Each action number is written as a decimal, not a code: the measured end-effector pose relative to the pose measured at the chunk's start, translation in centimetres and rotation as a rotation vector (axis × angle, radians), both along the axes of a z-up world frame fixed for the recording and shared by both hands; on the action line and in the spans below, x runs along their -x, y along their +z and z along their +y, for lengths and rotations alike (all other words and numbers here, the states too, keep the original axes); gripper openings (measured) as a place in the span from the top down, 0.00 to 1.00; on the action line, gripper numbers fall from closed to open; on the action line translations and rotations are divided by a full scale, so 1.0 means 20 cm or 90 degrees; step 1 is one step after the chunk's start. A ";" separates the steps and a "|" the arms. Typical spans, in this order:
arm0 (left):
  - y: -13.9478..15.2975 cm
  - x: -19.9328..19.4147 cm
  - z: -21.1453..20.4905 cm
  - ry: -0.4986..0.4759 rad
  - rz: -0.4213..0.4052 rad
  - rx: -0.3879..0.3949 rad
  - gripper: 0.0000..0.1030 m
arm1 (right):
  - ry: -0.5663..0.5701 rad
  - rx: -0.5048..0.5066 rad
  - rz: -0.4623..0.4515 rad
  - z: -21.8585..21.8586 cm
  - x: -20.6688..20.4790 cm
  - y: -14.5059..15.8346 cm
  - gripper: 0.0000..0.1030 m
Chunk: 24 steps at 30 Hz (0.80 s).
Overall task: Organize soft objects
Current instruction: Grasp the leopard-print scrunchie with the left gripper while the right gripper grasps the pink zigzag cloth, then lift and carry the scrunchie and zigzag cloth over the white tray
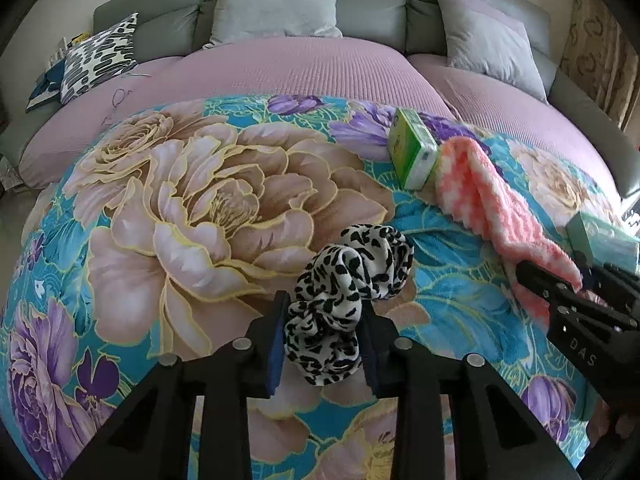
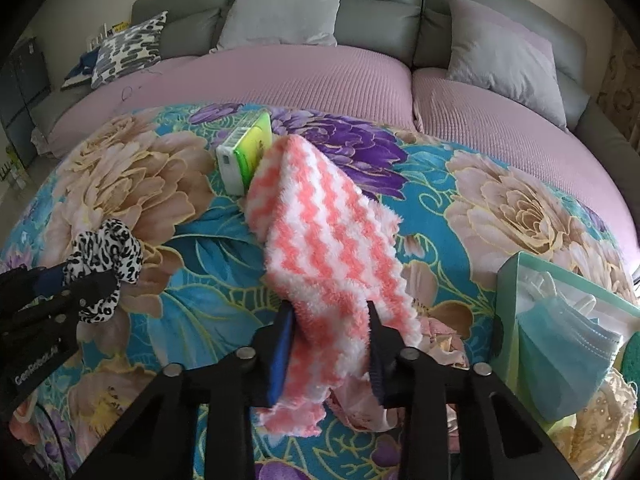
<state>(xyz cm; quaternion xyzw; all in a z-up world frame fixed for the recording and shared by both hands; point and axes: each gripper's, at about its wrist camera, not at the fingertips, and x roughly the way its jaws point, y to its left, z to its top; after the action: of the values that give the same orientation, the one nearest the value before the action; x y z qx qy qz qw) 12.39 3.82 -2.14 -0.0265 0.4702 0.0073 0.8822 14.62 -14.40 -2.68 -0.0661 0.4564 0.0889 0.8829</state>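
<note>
A black-and-white leopard-print cloth [image 1: 352, 272] lies bunched on the floral blanket [image 1: 180, 200]. My left gripper [image 1: 324, 312] is shut on its near end, with the blue pads pressing both sides. A fluffy pink-and-white zigzag towel [image 2: 324, 216] stretches from a green tissue pack [image 2: 248, 152] toward me. My right gripper [image 2: 329, 312] is shut on the towel's near part. In the right wrist view, the left gripper [image 2: 48, 280] with the leopard cloth [image 2: 108, 252] shows at the left edge. The left wrist view has the right gripper [image 1: 560, 284] on the towel [image 1: 476, 192] at the far right.
A pale green open box [image 2: 560, 320] holding blue face masks stands at the right, by lacy fabric. Grey pillows [image 1: 276, 4] and a patterned cushion [image 1: 100, 56] lean on the grey headboard beyond the mauve bedspread [image 1: 280, 68]. The blanket's left half holds nothing.
</note>
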 end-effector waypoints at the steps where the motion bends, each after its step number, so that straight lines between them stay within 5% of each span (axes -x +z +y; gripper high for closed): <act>1: 0.00 0.00 0.01 0.006 -0.003 0.007 0.69 | -0.003 -0.004 -0.004 -0.01 0.00 0.01 0.72; 11: 0.00 -0.01 0.01 0.030 -0.030 0.027 0.78 | -0.045 -0.067 -0.106 -0.09 0.11 0.17 0.89; 24: 0.16 0.07 0.02 0.046 -0.123 0.043 0.78 | -0.093 -0.104 -0.271 -0.21 0.36 0.50 0.91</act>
<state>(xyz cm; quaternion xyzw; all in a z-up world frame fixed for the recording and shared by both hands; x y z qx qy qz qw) 11.07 4.12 1.02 -0.0740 0.3814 0.0203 0.9212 7.36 -18.50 7.25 0.0215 0.2546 0.0452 0.9657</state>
